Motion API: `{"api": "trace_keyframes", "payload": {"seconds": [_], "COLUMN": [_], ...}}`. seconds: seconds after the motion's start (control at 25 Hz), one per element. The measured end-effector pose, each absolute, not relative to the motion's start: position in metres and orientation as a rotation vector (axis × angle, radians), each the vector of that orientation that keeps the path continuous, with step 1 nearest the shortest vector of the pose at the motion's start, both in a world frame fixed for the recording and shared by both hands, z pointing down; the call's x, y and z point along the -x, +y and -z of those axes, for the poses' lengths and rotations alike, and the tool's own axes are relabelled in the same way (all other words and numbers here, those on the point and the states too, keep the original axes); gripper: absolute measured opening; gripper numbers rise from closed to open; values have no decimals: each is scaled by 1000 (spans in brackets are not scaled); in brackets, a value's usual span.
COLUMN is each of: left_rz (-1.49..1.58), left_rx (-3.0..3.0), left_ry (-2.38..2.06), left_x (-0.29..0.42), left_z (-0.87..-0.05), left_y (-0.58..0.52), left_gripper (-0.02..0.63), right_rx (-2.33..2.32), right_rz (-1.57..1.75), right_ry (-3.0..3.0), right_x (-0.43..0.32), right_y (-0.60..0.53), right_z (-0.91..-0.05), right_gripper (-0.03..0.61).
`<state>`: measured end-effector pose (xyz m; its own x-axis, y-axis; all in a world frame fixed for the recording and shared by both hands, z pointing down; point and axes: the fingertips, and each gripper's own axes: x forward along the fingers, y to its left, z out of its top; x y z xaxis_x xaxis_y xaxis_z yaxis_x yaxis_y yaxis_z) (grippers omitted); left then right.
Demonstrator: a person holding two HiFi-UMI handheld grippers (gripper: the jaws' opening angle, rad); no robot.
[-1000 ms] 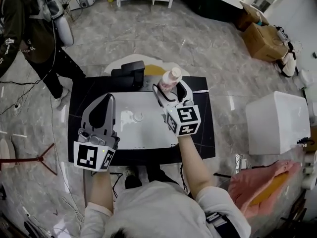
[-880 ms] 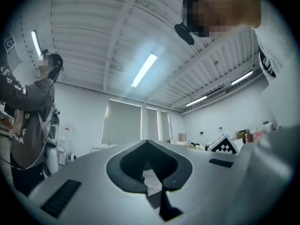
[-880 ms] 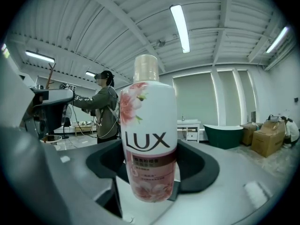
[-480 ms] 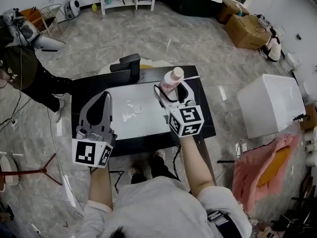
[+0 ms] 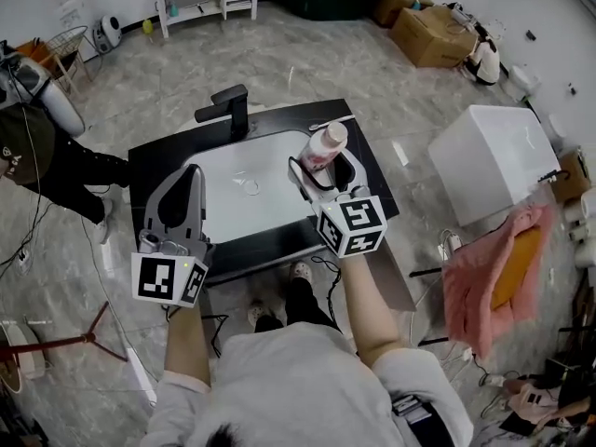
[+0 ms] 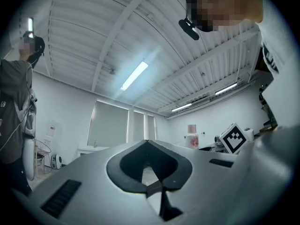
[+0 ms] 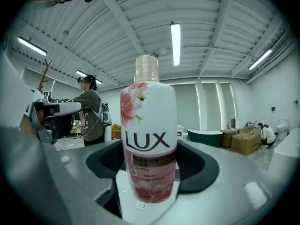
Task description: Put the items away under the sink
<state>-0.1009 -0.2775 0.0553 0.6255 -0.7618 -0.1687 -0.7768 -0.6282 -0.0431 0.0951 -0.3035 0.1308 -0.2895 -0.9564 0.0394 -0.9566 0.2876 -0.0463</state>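
Two grippers are up over a black counter [image 5: 149, 168] with a white sink [image 5: 233, 198] set in it. My right gripper [image 5: 324, 162] has its two jaws pressed on a bottle [image 5: 323, 147], one jaw on each side. The bottle is white and pink with flowers on it, a pale cap [image 7: 146, 69] on top and the word LUX on the front. It stands straight up in the right gripper view [image 7: 149, 139], low between the jaws of that gripper [image 7: 150, 156]. From the head view it sits over the right side of the sink, near the back edge (I cannot tell if its bottom touches anything).

My left gripper [image 5: 190, 173] is over the left side of the sink. Its jaws are pressed together with nothing between them, as the left gripper view [image 6: 147, 144] shows.

A black tap [image 5: 230, 112] stands at the back of the sink. On the floor to the right are a white box [image 5: 484, 161] and a pink cloth [image 5: 484, 287]. Brown boxes [image 5: 433, 31] sit far at the back. Another person [image 5: 47, 161] stands at the left.
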Motion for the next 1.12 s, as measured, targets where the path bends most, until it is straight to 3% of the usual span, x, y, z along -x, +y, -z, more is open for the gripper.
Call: {"api": "trace_keyframes", "payload": {"seconds": [1.12], "left_rz": [-227], "left_rx": [2734], "left_ry": [1263], "left_x": [42], "left_z": [-47], "left_y": [-202], "left_gripper": [2], "right_rx": [-1873], "right_rz": [-119], "right_ry": [-2540], "right_x": [-140], "right_y": [-194], "right_z": [-125], "right_gripper": [350]}}
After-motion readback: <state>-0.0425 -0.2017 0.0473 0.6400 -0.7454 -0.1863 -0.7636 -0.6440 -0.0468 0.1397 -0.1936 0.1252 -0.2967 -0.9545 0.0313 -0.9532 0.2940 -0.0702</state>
